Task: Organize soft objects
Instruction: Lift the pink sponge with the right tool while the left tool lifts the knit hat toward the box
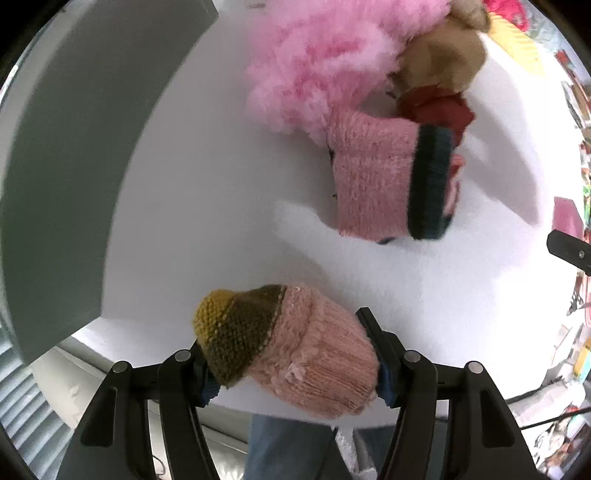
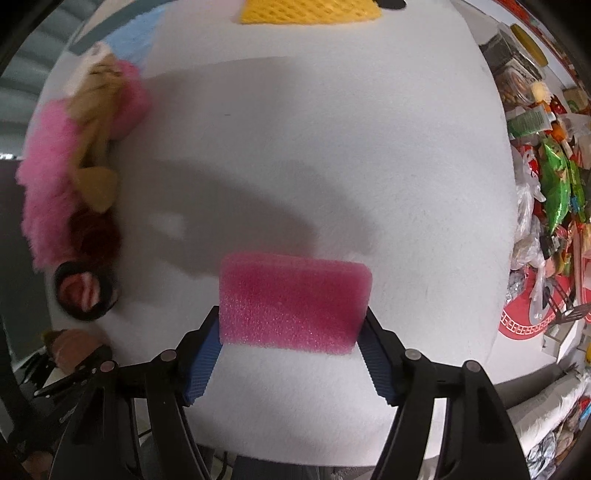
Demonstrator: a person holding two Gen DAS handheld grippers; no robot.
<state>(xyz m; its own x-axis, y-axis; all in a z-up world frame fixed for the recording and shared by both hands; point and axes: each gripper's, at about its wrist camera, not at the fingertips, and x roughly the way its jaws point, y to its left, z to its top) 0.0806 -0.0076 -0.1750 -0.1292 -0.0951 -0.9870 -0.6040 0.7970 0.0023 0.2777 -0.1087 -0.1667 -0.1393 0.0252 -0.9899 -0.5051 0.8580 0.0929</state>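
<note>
- Left wrist view: the left gripper (image 1: 295,360) points down over the white table (image 1: 207,206) and is clamped on a small knitted piece (image 1: 286,349), pink with an olive and mustard tip; the pads press on both its ends, and it hangs just above the table near the near edge
- I judge it is held across its length so that the soft wool does not fold or slip while it is carried to the others
- Farther in, toward the far edge, a pile lies together: a fluffy pink item (image 1: 325,62), a tan plush toy (image 1: 447,62) with a red garment (image 1: 439,107), and a pink knitted sleeve (image 1: 373,177) with a dark cuff (image 1: 430,181); these touch each other, so this looks like the collecting place
- A grey panel (image 1: 70,158) stands along the left side of the table, apart from the pile; the way from the held piece to the pile is free
- Right wrist view: the right gripper (image 2: 291,345) grips a pink sponge (image 2: 291,306) by its two short ends, lifted a little over the table near the near edge
- The same pile (image 2: 59,184) lies at the left edge; a yellow foam net (image 2: 310,11) lies at the far edge, well apart
- Packets and bags (image 2: 554,177) crowd the floor beyond the right edge; nothing stands between sponge and pile
</note>
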